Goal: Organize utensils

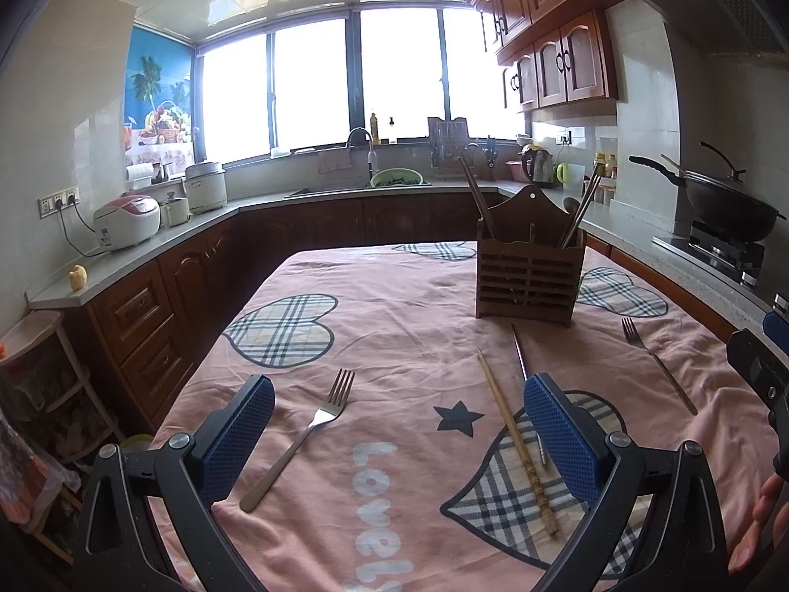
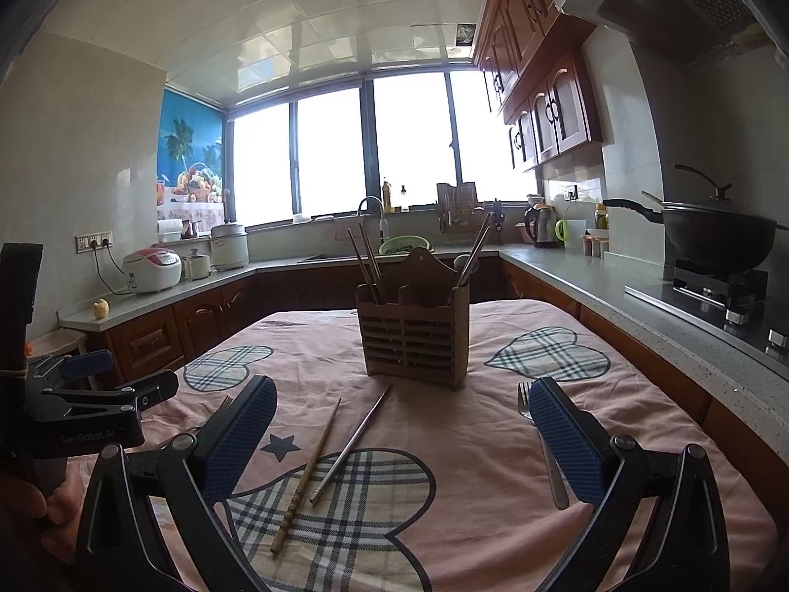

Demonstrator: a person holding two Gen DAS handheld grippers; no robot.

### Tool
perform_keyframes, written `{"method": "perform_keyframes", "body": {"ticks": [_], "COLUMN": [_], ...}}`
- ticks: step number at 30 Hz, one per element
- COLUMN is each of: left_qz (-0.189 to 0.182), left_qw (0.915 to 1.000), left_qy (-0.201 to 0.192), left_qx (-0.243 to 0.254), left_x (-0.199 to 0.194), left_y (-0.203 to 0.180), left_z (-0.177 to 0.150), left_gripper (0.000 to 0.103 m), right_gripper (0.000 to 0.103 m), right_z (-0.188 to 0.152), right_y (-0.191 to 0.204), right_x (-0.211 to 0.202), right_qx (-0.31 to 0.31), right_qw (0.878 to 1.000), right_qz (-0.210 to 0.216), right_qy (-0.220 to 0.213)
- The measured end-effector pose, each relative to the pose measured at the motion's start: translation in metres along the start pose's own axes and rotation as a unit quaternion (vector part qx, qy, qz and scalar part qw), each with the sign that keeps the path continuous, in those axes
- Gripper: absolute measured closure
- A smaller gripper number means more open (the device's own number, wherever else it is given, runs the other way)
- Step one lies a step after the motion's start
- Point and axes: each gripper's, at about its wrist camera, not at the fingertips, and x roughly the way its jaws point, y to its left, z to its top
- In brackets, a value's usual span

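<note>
Utensil holder (image 2: 412, 333) stands beyond loose chopsticks (image 2: 305, 476), forks (image 1: 301, 436).

"Lovely" in white letters on the pink tablecloth (image 1: 394, 266), left wrist view, last letters cut off by frame edge. "GenRobot.AI" in pale print on the black body of the left gripper (image 2: 93, 436), right wrist view. Nothing else legible; appliance labels too small.
</note>
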Motion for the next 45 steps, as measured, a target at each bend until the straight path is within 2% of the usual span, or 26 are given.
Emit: {"method": "perform_keyframes", "body": {"ticks": [45], "left_qz": [0.0], "left_qw": [1.0], "left_qy": [-0.003], "left_qx": [0.001], "left_x": [-0.0037], "left_y": [-0.0046], "left_z": [-0.0016], "left_gripper": [0.001], "right_gripper": [0.0], "right_z": [0.0085], "right_y": [0.0048], "right_x": [-0.0052], "right_qx": [0.001], "right_qw": [1.0], "right_qz": [0.013], "right_qy": [-0.008]}}
